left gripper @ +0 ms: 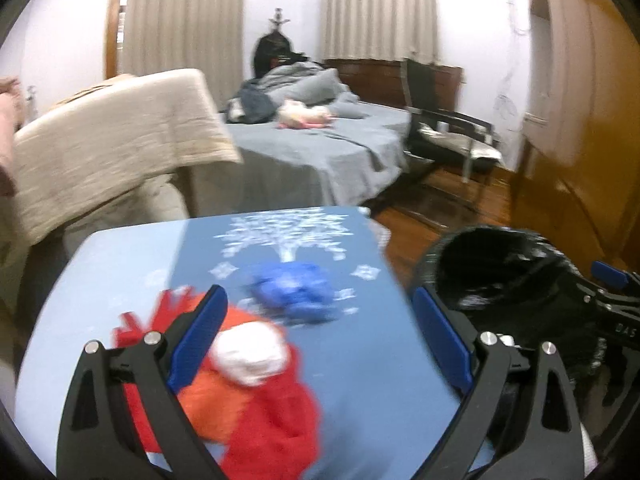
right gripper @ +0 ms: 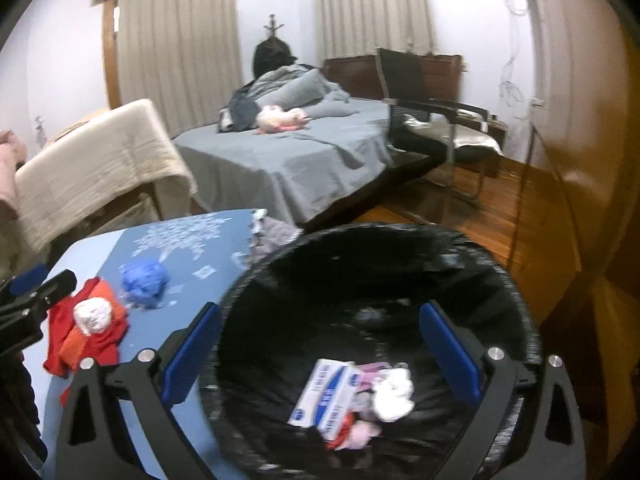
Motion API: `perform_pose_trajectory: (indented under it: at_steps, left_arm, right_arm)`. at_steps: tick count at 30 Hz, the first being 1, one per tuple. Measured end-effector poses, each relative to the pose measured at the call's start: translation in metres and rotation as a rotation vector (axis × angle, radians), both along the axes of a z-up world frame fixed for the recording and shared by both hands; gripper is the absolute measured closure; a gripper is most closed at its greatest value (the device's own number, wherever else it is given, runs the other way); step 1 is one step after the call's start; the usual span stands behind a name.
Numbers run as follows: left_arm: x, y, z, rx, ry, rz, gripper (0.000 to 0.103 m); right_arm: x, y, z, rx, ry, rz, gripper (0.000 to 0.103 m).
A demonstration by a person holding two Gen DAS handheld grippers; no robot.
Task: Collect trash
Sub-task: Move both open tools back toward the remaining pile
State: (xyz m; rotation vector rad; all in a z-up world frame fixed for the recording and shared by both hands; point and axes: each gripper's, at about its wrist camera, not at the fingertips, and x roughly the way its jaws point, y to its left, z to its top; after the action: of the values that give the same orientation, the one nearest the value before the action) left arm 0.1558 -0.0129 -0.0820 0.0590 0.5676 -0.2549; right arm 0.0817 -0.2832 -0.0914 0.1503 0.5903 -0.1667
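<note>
Bedroom scene, wood floor [right gripper: 528, 208], grey-covered bed [left gripper: 316, 148] at back with a pink soft toy [left gripper: 306, 115] on it, black chair [right gripper: 432, 120] beside the bed, cream blanket [left gripper: 112, 148] draped at left, curtains [right gripper: 180, 48] behind. Blue table [left gripper: 360, 344] with a white tree print sits in the foreground. On it: crumpled blue wad [left gripper: 296, 294], white crumpled paper ball [left gripper: 250, 354] resting on red-orange cloth [left gripper: 272, 412]. Left gripper [left gripper: 320, 344] hovers over the table, jaws spread wide, holding nothing; its left finger sits just beside the white ball and overlaps the cloth in view, contact can't be told. Black-lined trash bin [right gripper: 512, 292] stands just right of the table. Right gripper [right gripper: 320, 356] is above the bin mouth, jaws released wide, empty. Inside the bin: white-and-blue carton [right gripper: 326, 396], white crumpled tissue [right gripper: 394, 394], some pink scraps [right gripper: 362, 432] touching them at the bottom. From the right wrist view the blue wad [right gripper: 145, 284], white ball [right gripper: 93, 314] and cloth [right gripper: 100, 344] are all on the table left of the bin, with the left gripper's black body at far left edge. Both views motion-blurred.
</note>
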Motion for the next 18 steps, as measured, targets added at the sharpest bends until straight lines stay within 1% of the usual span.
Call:
perform_pose_trajectory:
  at_steps: [6, 11, 15, 18]
  left_arm:
    - [-0.003, 0.057, -0.004, 0.024, 0.001, 0.118, 0.011]
    - [-0.004, 0.094, -0.011, 0.039, 0.01, 0.192, 0.011]
    - [-0.002, 0.117, -0.019, 0.041, 0.027, 0.24, 0.011]
    - [-0.001, 0.127, -0.026, 0.044, 0.035, 0.258, 0.011]
  right_arm:
    - [0.014, 0.043, -0.004, 0.006, 0.004, 0.095, 0.006]
    - [0.024, 0.076, -0.009, 0.022, 0.009, 0.165, 0.006]
    - [0.035, 0.105, -0.014, 0.02, 0.011, 0.229, 0.006]
    - [0.045, 0.128, -0.018, 0.024, 0.011, 0.278, 0.006]
